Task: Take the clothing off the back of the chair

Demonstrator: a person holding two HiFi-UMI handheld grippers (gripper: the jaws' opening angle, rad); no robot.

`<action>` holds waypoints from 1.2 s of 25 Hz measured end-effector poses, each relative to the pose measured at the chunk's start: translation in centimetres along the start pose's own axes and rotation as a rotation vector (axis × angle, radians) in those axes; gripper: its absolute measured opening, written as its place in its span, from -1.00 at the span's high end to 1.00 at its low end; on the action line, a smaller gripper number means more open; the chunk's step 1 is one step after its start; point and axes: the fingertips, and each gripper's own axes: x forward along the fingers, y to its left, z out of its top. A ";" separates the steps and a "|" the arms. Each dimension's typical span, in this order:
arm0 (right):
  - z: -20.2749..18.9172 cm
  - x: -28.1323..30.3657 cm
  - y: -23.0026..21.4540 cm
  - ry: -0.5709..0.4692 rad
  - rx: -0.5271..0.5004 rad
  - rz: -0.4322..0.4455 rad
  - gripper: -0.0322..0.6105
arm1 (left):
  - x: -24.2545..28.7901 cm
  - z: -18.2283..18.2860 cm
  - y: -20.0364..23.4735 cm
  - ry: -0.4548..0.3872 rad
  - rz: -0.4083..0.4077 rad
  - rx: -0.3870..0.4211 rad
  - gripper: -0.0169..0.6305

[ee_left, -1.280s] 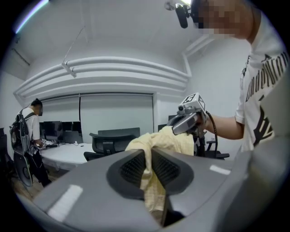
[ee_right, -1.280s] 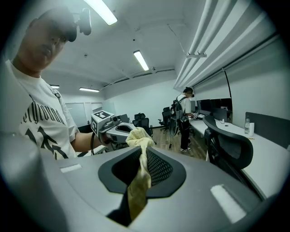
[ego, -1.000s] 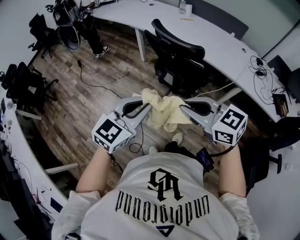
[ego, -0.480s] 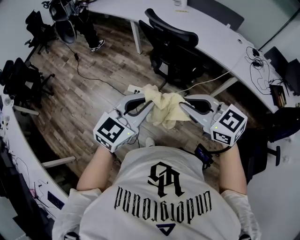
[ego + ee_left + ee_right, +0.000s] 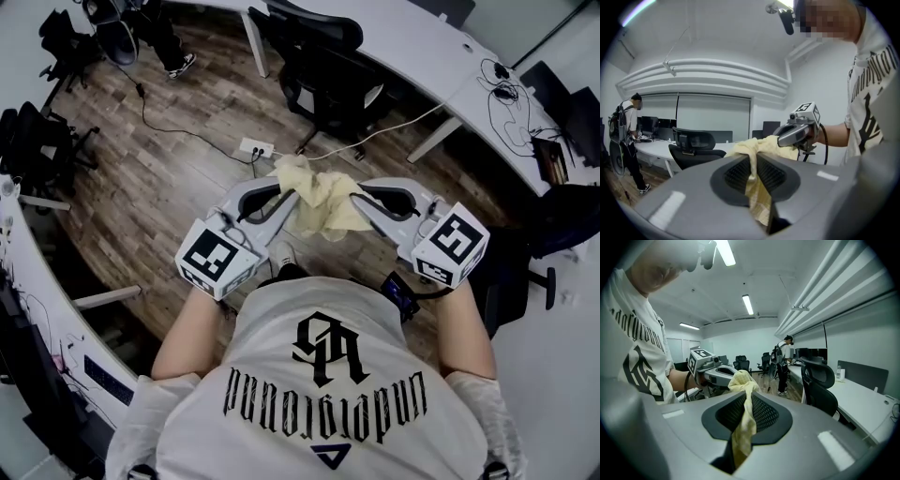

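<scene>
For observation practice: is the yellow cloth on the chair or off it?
Off: the cloth hangs between the left gripper and right gripper, apart from the chair.

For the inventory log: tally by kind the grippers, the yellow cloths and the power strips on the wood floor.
Grippers: 2, left gripper and right gripper, each shut on the yellow cloth
Yellow cloths: 1
Power strips: 1, the power strip on the floor
Total: 4
</scene>
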 end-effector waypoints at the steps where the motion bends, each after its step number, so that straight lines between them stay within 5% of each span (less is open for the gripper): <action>1: -0.5 -0.8 0.2 -0.002 -0.003 0.000 0.78 | 0.1 -0.2 -0.9 0.010 0.005 0.007 0.69; 18: -6.5 -11.6 6.0 -0.047 -0.056 -0.043 0.78 | 0.4 -1.5 -14.6 0.018 0.080 -0.020 0.69; 30: -6.6 -12.6 9.2 -0.069 -0.074 -0.021 0.78 | -1.8 -1.9 -17.1 0.015 0.128 -0.024 0.69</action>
